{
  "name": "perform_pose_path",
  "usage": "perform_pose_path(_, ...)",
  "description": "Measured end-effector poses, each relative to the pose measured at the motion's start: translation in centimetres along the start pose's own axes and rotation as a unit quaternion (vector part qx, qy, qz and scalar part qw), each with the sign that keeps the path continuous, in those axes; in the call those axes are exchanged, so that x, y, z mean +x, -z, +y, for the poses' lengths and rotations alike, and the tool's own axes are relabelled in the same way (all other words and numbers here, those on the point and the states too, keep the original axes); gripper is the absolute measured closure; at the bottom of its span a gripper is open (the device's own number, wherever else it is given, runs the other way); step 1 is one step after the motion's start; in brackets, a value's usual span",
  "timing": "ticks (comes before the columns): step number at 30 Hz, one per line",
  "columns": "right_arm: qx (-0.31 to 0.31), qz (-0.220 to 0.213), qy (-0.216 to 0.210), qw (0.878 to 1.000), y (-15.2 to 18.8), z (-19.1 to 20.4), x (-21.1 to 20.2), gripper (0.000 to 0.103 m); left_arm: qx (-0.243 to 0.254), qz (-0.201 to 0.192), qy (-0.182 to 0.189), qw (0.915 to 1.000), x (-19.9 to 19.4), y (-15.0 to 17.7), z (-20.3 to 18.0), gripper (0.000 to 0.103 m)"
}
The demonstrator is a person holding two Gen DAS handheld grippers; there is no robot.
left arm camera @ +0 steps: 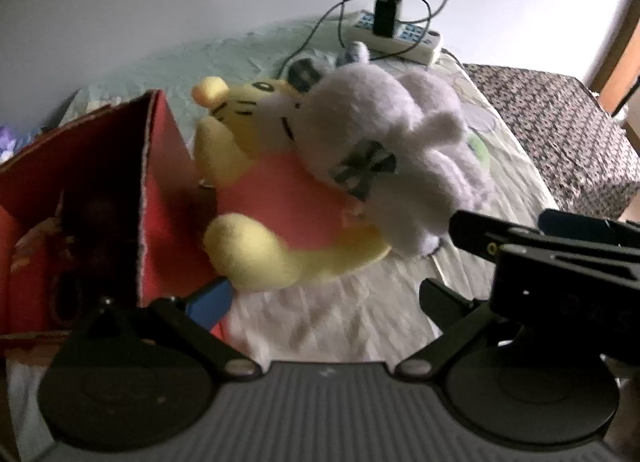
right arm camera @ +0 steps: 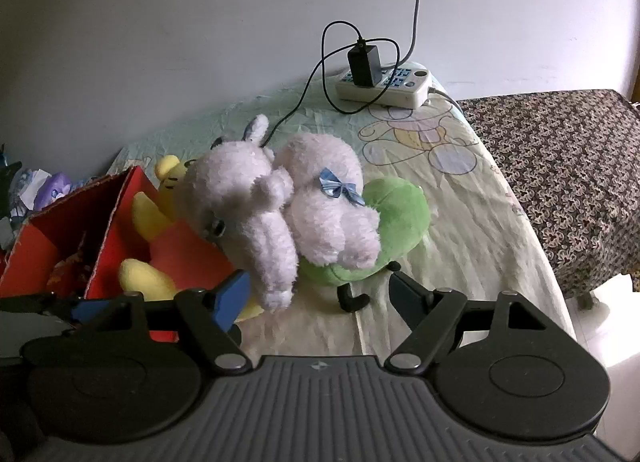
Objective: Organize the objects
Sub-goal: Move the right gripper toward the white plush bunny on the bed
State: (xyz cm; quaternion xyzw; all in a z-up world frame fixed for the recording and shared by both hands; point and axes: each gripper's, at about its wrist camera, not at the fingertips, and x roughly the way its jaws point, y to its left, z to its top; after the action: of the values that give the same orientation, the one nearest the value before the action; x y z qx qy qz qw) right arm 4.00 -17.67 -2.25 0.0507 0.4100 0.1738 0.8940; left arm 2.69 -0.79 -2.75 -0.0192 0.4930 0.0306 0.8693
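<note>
A pile of plush toys lies on the bed beside an open red cardboard box (left arm camera: 160,189) (right arm camera: 116,229). A yellow plush in a pink shirt (left arm camera: 276,197) (right arm camera: 148,278) leans against the box wall. A white fluffy plush (left arm camera: 384,141) (right arm camera: 244,197) lies across it, and a white part with a blue bow (right arm camera: 332,205) rests on a green plush (right arm camera: 400,213). My left gripper (left arm camera: 324,298) is open just in front of the yellow plush. My right gripper (right arm camera: 318,296) (left arm camera: 500,227) is open too, with the white plush's leg hanging by its blue left pad (right arm camera: 232,298).
A white power strip (right arm camera: 384,85) (left arm camera: 400,37) with a black charger and cables lies at the bed's far edge by the wall. A dark patterned cover (right arm camera: 560,181) lies on the right. Small clutter (right arm camera: 36,185) sits behind the box. The pale sheet (right arm camera: 460,242) stretches to the right.
</note>
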Motion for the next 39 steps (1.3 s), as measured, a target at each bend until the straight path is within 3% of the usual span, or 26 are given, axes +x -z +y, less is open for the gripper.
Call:
perform_pose_path(13, 0.002, 0.002, -0.004, 1.0, 0.1, -0.1, -0.1, 0.027, 0.019, -0.008, -0.041, 0.9989, -0.1, 0.3, -0.8, 0.001)
perform_pose_path(39, 0.003, -0.003, -0.017, 1.0, 1.1, -0.4, -1.0, 0.027, 0.009, -0.004, -0.068, 0.9976, -0.5, 1.3, -0.9, 0.001)
